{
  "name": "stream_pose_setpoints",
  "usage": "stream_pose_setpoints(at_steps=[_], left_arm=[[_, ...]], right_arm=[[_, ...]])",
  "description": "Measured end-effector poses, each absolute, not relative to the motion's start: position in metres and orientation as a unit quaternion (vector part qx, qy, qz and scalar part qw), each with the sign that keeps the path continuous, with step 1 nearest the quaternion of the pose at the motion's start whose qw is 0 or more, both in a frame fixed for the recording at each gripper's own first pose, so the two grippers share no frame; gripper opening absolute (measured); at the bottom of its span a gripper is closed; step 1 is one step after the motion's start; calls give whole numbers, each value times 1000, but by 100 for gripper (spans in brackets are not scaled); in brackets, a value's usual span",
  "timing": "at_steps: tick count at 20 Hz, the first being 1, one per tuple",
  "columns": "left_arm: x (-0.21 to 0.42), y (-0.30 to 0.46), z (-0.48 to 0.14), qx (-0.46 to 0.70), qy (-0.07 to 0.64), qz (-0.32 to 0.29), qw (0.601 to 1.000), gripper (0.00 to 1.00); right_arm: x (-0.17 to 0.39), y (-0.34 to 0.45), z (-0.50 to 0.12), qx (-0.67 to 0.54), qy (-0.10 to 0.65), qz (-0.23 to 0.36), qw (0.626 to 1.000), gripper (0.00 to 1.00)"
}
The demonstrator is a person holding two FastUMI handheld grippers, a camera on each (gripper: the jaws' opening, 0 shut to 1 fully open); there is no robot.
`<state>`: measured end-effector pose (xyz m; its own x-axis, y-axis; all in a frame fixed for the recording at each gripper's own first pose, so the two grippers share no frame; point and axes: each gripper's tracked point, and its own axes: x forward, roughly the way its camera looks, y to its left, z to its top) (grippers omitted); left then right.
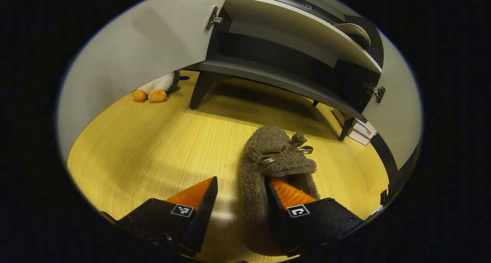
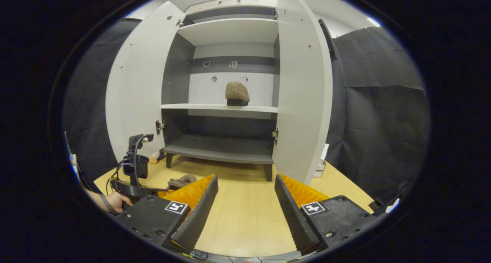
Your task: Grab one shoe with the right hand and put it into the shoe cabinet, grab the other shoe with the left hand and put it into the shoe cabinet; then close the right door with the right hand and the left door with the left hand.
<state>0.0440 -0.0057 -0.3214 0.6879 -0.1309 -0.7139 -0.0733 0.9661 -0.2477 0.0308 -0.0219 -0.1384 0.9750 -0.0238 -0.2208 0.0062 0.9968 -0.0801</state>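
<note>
Left gripper [image 1: 241, 196]: the two fingers stand apart, low over the wooden table [image 1: 153, 148]. One side wall of the brown fuzzy slipper [image 1: 274, 167] lies between them; the right finger is set inside the slipper's opening and the left finger is on the bare table beside it, not touching the wall. So the claw is not yet clamped on anything.

Slipper on the table: it lies in front of the shoe cabinet [image 1: 276, 75], toe pointing to the cabinet, with a small brown bow [image 1: 284, 152] on top. In the right gripper view the same slipper [image 2: 183, 181] shows partly behind the left finger.

Slipper in the cabinet [image 2: 236, 93]: it rests on the middle shelf [image 2: 199, 106], near the centre, close to the back wall (in the left gripper view only its edge [image 1: 355, 30] peeks over the shelf).

Right gripper [image 2: 245, 196]: fingers apart, nothing between them, held above the table and facing the cabinet.

Left door [image 2: 136, 86]: open wide.

Right door [image 2: 303, 90]: open wide too.

Other gripper seen from the right gripper view: the left gripper's body with its cables [image 2: 134, 167] and the hand [image 2: 115, 199] that holds it, low at the left.

Beside the cabinet: a plush toy [image 1: 157, 90] with orange feet lies on the table just behind the left door.
</note>
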Motion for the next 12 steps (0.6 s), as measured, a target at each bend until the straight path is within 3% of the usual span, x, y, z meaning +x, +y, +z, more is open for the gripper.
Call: stream_pose_setpoints(at_steps=[2, 4, 5, 7, 12], left_arm=[[45, -10, -319, -140, 389, 0, 911, 31], [47, -2, -316, -114, 379, 24, 918, 27], [50, -6, -320, -114, 381, 22, 917, 10], [45, -9, -306, -110, 373, 13, 921, 1], [64, -20, -191, -86, 275, 7, 958, 1]], right_arm=[[31, -22, -140, -41, 114, -7, 993, 93], [31, -21, -141, -37, 115, -6, 993, 93], [30, -22, -142, -36, 116, -7, 993, 93], [28, -24, -142, -35, 115, -8, 993, 93], [26, -26, -141, -36, 110, -9, 993, 93]])
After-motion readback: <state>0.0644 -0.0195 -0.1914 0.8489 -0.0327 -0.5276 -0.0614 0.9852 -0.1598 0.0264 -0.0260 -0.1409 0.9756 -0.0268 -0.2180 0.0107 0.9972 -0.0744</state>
